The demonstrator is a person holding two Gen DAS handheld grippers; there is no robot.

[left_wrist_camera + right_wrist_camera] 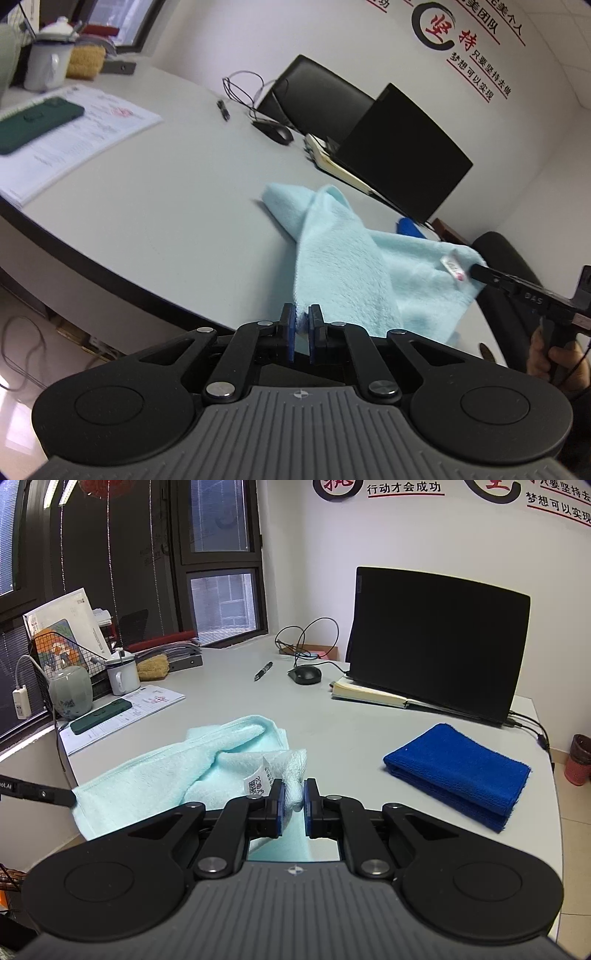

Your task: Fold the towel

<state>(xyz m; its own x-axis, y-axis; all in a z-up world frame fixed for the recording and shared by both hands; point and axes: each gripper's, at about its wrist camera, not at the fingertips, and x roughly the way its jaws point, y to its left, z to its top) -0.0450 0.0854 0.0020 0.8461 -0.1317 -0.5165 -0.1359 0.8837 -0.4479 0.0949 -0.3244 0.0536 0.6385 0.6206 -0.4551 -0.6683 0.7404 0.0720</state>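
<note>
Pale-blue towel [155, 775] corners pinched by left hand-held gripper [303, 316], right hand-held gripper [294, 794], wire basket [59, 646] holding papers

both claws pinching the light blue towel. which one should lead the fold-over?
Left, probably. The left claw holds a plain corner of the light blue towel beside bare table. The right claw grips a bunched corner by the tag.

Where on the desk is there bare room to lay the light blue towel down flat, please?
The widest bare patch lies between the light blue towel, the pen and the notebook. A narrower strip separates it from the folded dark blue towel. The window side is crowded: papers, phone, mug.
</note>
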